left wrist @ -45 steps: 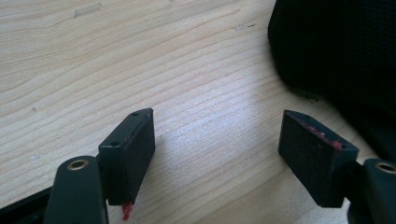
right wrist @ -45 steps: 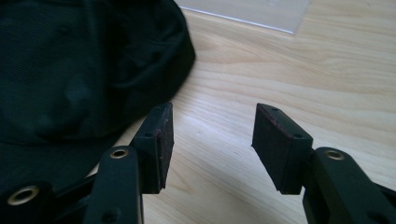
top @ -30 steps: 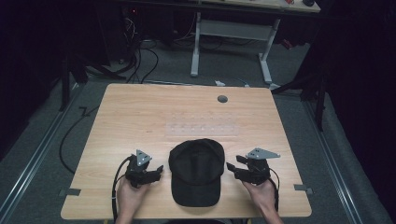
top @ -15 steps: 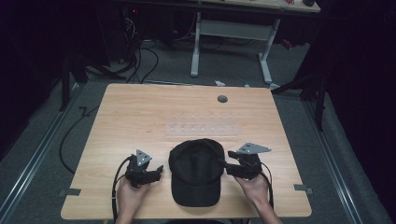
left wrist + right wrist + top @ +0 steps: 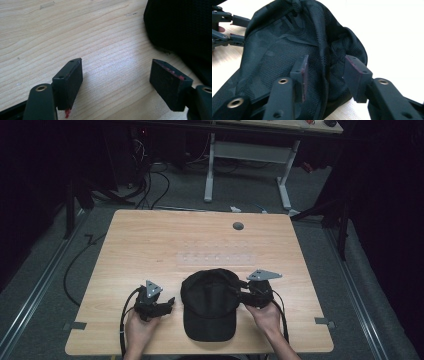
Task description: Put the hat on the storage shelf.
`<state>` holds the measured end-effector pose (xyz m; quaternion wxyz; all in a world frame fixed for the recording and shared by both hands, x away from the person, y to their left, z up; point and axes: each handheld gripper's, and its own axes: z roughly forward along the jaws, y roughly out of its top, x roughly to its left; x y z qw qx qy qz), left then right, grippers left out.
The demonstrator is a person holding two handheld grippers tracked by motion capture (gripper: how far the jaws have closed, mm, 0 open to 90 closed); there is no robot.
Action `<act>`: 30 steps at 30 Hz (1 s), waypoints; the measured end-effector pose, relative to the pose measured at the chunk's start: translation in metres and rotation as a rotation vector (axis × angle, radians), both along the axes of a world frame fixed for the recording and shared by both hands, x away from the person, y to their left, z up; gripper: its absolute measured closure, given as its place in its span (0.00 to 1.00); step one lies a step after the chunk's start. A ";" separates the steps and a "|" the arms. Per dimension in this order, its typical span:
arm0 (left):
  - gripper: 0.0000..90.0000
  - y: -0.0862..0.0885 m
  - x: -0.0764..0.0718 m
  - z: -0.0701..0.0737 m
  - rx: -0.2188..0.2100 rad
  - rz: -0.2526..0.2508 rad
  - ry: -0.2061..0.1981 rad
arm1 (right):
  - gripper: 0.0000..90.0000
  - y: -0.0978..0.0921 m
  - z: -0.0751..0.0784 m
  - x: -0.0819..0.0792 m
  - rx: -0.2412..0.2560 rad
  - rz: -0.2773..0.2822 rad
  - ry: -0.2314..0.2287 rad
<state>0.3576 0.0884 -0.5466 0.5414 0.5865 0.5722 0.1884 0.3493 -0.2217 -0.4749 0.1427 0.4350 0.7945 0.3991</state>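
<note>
A black cap (image 5: 209, 302) lies near the front edge of the tabletop (image 5: 150, 240), brim toward the person, between the two hands. The right gripper (image 5: 243, 292) is pressed up against the cap's right side. Its fingers (image 5: 300, 71) stand spread apart, with a raised fold of the mesh crown running between them, not yet pinched. The left gripper (image 5: 167, 302) rests on the wood just beside the cap's left edge, its fingers (image 5: 68, 80) also released, with only bare wood between them.

The risk, as I judge it, is on the right: the fold between those fingers is soft, loose mesh. If they close on just that thin ridge, the fabric could slip out, or the cap could drag and bunch instead of lifting cleanly. With the left gripper holding nothing, there is nothing to steady the cap, and it sits near enough to the table's front edge that a pull toward the person might carry the brim over it.

From above, the right gripper merely seems to touch the cap's side. The right gripper view makes plain that a fold stands between the open fingers. The left gripper view confirms the gap between the left gripper and the cap's rim, which the high view leaves hard to judge.
</note>
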 end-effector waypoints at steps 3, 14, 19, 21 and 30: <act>0.30 0.000 0.000 0.000 0.000 0.000 0.000 | 0.68 0.001 -0.003 0.003 0.012 0.001 0.007; 0.30 0.000 0.000 0.000 0.001 -0.001 0.000 | 0.75 0.005 -0.006 0.007 0.029 -0.006 -0.010; 0.30 0.000 0.000 0.000 0.001 0.000 0.000 | 0.85 0.009 -0.007 0.006 0.011 -0.016 -0.024; 0.30 0.000 0.000 0.000 0.001 -0.001 0.000 | 0.88 0.011 -0.008 0.006 -0.001 -0.011 -0.026; 0.29 0.000 0.000 0.000 0.001 -0.004 0.001 | 0.93 0.009 -0.008 0.009 0.020 0.003 -0.020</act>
